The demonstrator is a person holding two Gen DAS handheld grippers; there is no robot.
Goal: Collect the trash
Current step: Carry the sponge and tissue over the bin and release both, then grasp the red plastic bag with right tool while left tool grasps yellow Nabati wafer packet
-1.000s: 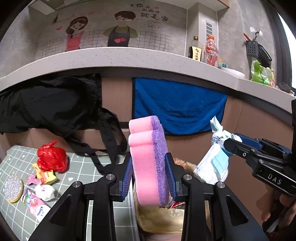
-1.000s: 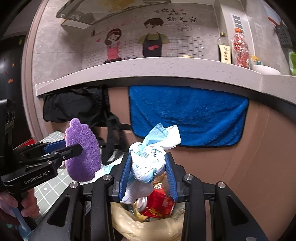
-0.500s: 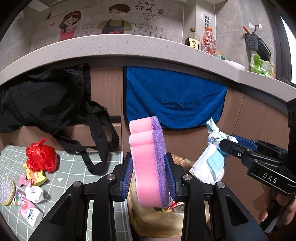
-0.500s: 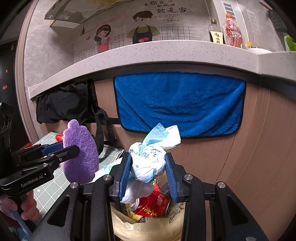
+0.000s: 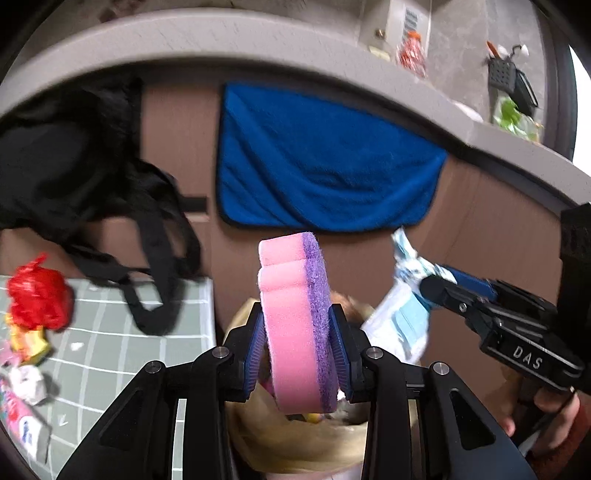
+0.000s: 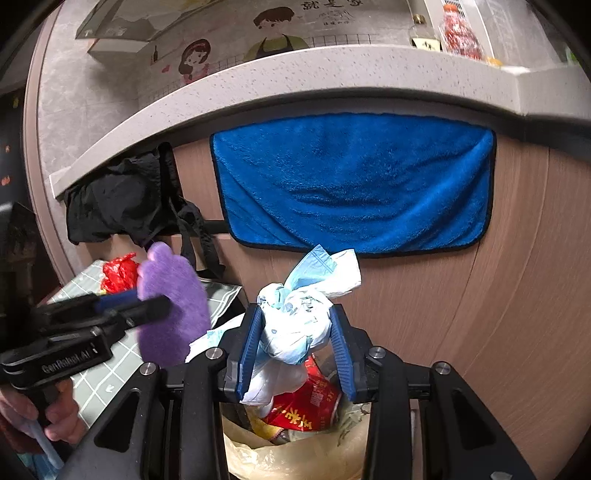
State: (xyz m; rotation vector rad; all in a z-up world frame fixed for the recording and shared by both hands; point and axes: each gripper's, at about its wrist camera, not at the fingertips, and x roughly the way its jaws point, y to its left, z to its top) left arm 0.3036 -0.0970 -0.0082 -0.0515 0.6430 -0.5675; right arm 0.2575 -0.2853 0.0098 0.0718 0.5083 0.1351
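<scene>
- The left gripper (image 5: pixel 297 350) is clenched on a pink-and-purple sponge (image 5: pixel 295 317), held upright above the lined trash bin (image 5: pixel 295 443).
- At its 3 o'clock, the right gripper (image 6: pixel 295 347) squeezes a crumpled white-blue wad (image 6: pixel 295 325) over the same bin (image 6: pixel 295 450).

White letters "DAS" stand on the black body of the right gripper (image 5: pixel 424 291), seen in the left wrist view to the right of the pink and purple sponge (image 5: pixel 297 325). In the right wrist view, "GenRobot.AI" in pale letters, somewhat blurred, stands on the black body of the left gripper (image 6: pixel 153 306). Chinese characters show on the wall picture (image 6: pixel 332 9) above the counter and on the red can (image 6: pixel 306 406) in the trash bag, too small or cut off to read.
</scene>
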